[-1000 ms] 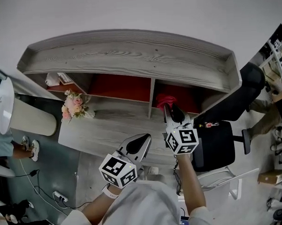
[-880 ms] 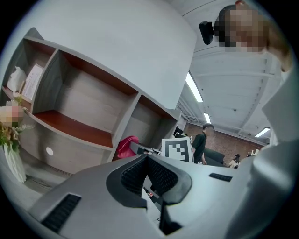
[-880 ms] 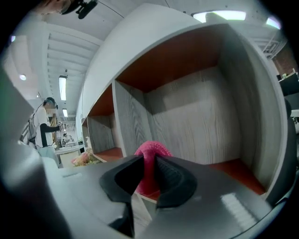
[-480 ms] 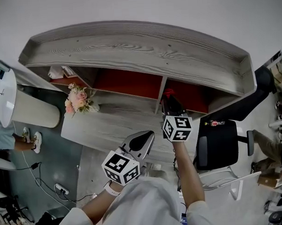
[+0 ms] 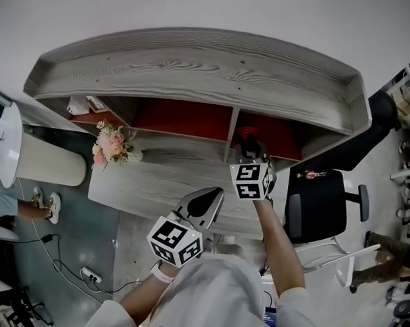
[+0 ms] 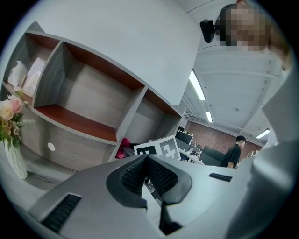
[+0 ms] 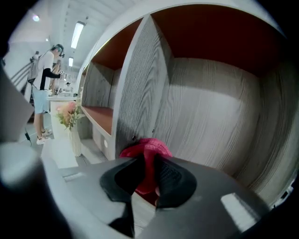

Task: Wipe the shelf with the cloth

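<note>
A grey wooden shelf unit point(image 5: 187, 65) with red boards stands on a grey desk point(image 5: 158, 178). My right gripper point(image 5: 248, 149) reaches into the unit's right-hand compartment point(image 5: 279, 141) and is shut on a red cloth point(image 5: 246, 132). In the right gripper view the cloth point(image 7: 148, 147) bunches up between the pads of the right gripper point(image 7: 148, 175), close by the upright divider point(image 7: 138, 93). My left gripper point(image 5: 205, 201) hangs back over the desk's near edge, its jaws together with nothing held. The left gripper view shows the left gripper point(image 6: 148, 170) and the cloth point(image 6: 122, 147) beyond.
A vase of pink flowers point(image 5: 113, 146) stands on the desk at the left. Boxes point(image 5: 84, 107) lie in the far-left compartment. A black office chair point(image 5: 322, 202) sits right of the desk, a white round table point(image 5: 4, 144) at the left. A person point(image 7: 44, 79) stands in the background.
My right gripper has pushed the red cloth forward, deeper into the right compartment beside the divider. The left gripper has stayed where it was.
</note>
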